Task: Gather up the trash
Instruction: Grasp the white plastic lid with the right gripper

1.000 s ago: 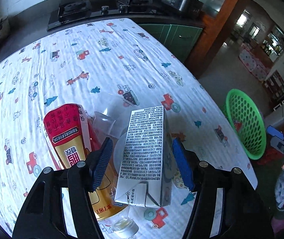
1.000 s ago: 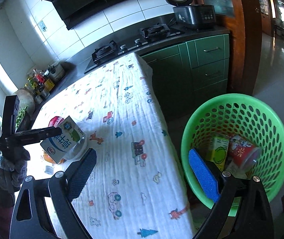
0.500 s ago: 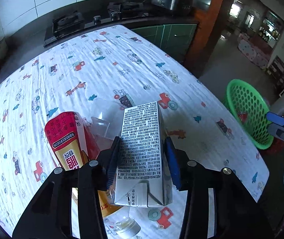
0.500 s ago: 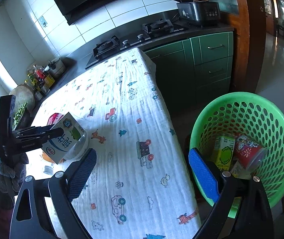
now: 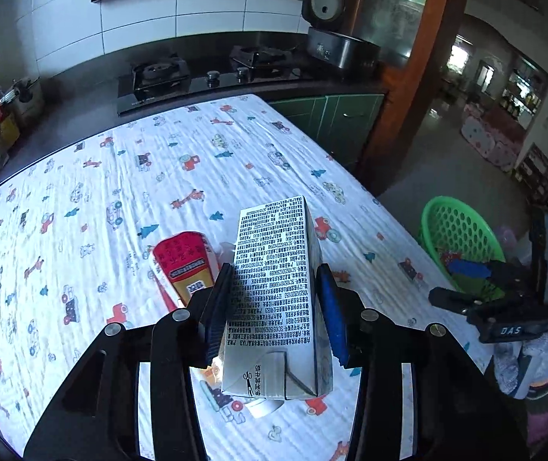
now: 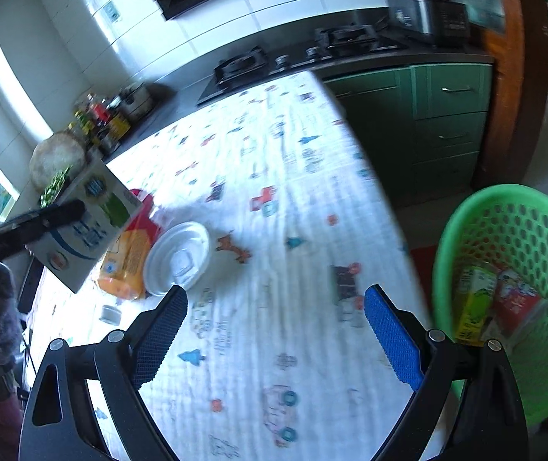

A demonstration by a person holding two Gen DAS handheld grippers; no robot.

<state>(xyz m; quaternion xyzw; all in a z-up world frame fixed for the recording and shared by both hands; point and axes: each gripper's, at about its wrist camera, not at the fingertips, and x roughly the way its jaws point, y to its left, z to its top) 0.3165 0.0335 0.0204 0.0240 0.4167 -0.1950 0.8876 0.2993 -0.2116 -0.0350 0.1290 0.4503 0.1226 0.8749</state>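
Above the patterned tablecloth (image 5: 128,176), left gripper (image 5: 276,309) has clamped and lifted the milk carton (image 5: 274,292), bin-ready; right gripper (image 6: 274,338) gapes empty.

- Milk carton (image 5: 274,292): white, one face dense with black print, the other bearing blue and green graphics (image 6: 89,223); gripped between the left claw's pads, lifted off the worktop, tilted.
- Red-and-yellow packet (image 5: 185,265): lying flat on the worktop, just left of the carton.
- White plastic lid (image 6: 178,253): round, flat, beside the packet.
- Green basket (image 6: 504,299): perforated, right of the worktop, holding a green-yellow carton (image 6: 474,303) and a red cup (image 6: 516,299).
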